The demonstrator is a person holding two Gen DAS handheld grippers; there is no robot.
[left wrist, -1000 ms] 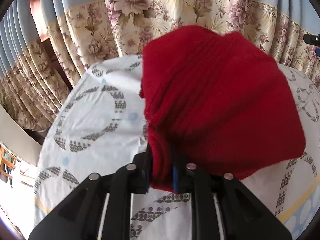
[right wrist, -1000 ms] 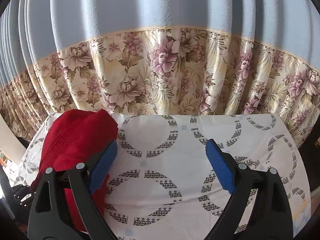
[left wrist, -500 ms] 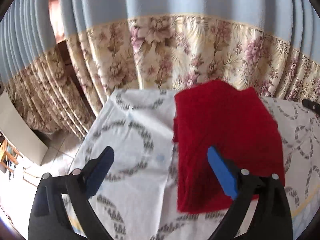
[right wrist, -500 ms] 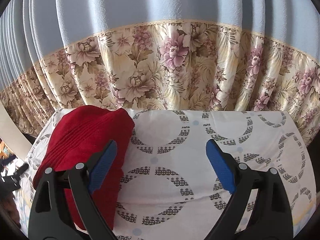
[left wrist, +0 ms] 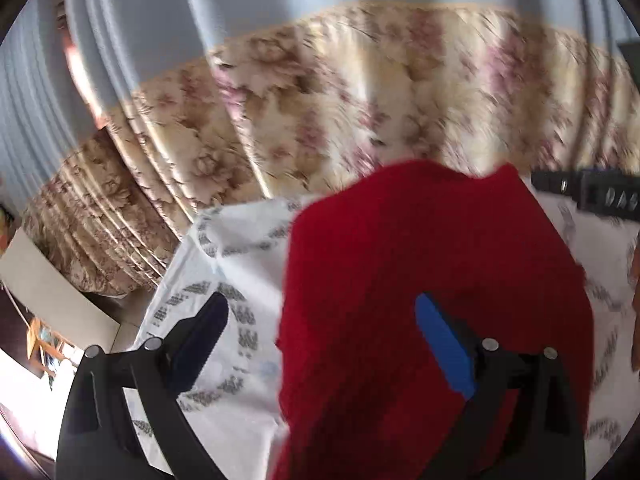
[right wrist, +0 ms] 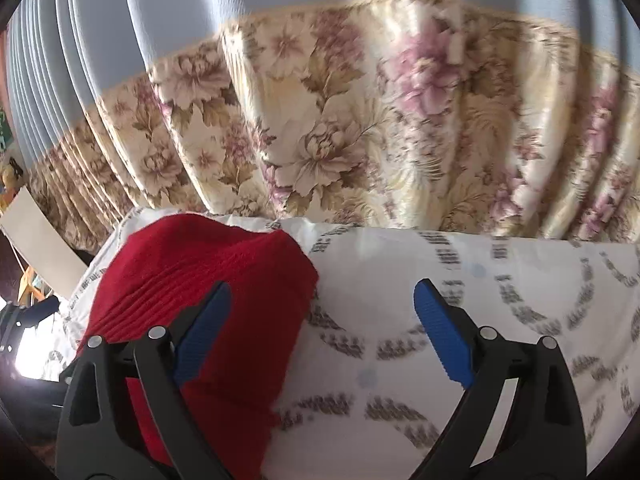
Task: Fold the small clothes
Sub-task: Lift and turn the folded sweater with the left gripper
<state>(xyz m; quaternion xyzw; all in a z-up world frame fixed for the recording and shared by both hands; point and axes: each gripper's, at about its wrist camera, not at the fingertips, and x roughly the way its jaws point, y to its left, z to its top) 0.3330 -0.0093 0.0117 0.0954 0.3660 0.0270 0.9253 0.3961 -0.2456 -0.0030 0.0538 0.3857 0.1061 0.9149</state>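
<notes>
A red knitted garment (left wrist: 420, 288) lies folded on a table under a white cloth with grey ring patterns (left wrist: 240, 264). My left gripper (left wrist: 320, 336) hovers open above the garment's left edge, its pads wide apart and pressing on nothing. The right gripper's black body (left wrist: 592, 194) shows at the right edge of the left wrist view. In the right wrist view the same red garment (right wrist: 208, 288) lies at the left, and my right gripper (right wrist: 322, 328) stands open over its right edge and the bare cloth (right wrist: 500, 300), holding nothing.
A pleated curtain, blue above and floral below (right wrist: 360, 128), hangs close behind the table's far edge. The table's left edge drops to the floor (left wrist: 120, 320). Part of a hand (left wrist: 635, 300) shows at the far right of the left wrist view.
My left gripper let go of the red garment, opened wide and drew back and up. The garment now lies flat. My right gripper moved closer to the garment and lower.
</notes>
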